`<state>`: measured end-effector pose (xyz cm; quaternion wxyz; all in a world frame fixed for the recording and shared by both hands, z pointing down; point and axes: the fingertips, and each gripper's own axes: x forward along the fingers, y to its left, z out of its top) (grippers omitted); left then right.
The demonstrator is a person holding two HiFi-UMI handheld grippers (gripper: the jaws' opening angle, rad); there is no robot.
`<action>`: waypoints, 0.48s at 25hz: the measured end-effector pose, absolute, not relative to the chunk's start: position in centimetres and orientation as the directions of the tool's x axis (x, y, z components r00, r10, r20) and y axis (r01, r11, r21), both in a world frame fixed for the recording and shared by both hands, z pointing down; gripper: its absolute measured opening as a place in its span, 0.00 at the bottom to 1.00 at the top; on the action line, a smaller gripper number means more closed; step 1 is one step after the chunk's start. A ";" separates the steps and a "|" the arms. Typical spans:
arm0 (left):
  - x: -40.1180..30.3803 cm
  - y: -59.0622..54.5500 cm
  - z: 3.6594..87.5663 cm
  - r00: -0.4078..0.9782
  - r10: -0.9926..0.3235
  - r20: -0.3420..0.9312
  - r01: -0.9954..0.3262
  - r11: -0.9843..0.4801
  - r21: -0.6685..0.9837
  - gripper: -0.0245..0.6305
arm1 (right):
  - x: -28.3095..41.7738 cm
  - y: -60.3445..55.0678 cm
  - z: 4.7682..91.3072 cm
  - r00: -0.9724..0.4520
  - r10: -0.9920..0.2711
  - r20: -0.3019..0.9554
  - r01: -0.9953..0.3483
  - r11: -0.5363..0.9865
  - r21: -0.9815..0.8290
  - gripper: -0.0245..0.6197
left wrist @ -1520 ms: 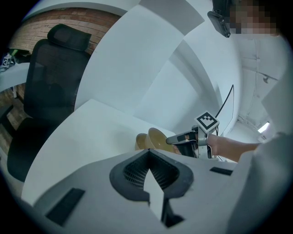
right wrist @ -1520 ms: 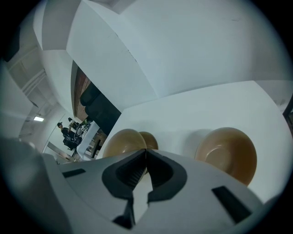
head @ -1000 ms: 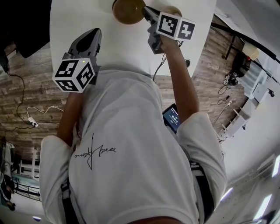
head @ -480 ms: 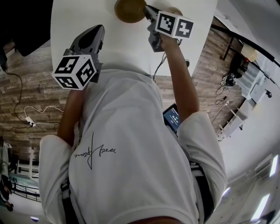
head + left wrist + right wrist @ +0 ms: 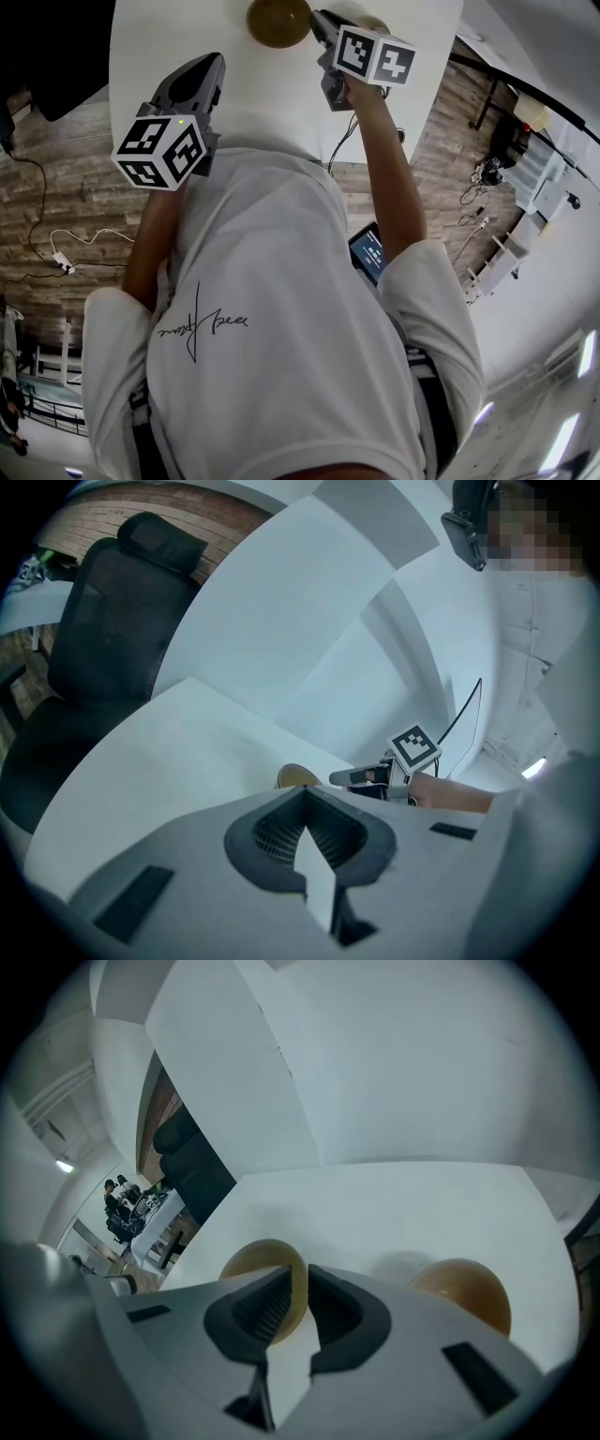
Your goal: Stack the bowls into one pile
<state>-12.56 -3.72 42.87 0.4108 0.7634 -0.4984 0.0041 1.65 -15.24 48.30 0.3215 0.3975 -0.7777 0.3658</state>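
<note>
Right tool (image 5: 300, 1277) pinches the rim of an amber bowl (image 5: 255, 1265), its dark ribbed pads closed to a narrow slit with the rim between them. This bowl is glossy and translucent, a honey-brown colour, round and smooth-sided; it sits at the far side of the white table (image 5: 262, 94), and whether it rests on the surface or is raised off it cannot be told. A second bowl (image 5: 464, 1293) of the same amber tone stands on the table to its right, apart from it, casting a soft shadow; from the head view it is largely hidden behind the marker cube (image 5: 373, 54). The left tool (image 5: 305, 794) hangs over the near left part of the table, well apart from both bowls, its jaws pressed together on nothing. A black office chair (image 5: 103, 639) stands beyond the table's left edge. The person, in a white shirt (image 5: 281, 328), stands over a wood-plank floor (image 5: 66, 187).
</note>
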 end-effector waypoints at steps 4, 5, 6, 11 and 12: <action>-12.3 -3.7 42.7 0.509 -0.755 0.412 -0.763 -0.175 0.622 0.04 | 2.4 -15.2 48.0 -0.471 -0.393 0.789 -0.859 0.408 -0.309 0.13; -12.2 -3.7 42.7 0.512 -0.754 0.413 -0.762 -0.177 0.622 0.04 | 2.6 -15.1 47.9 -0.473 -0.394 0.788 -0.859 0.406 -0.312 0.13; -12.1 -3.6 42.7 0.515 -0.751 0.413 -0.761 -0.179 0.623 0.04 | 2.6 -15.0 47.8 -0.478 -0.395 0.784 -0.857 0.404 -0.320 0.13; -11.2 -3.4 42.4 0.543 -0.730 0.416 -0.754 -0.204 0.625 0.04 | 3.0 -14.1 47.6 -0.493 -0.397 0.774 -0.853 0.393 -0.342 0.12; -11.0 -3.4 42.3 0.546 -0.727 0.417 -0.754 -0.210 0.622 0.04 | 3.1 -14.0 47.5 -0.492 -0.401 0.773 -0.854 0.392 -0.341 0.11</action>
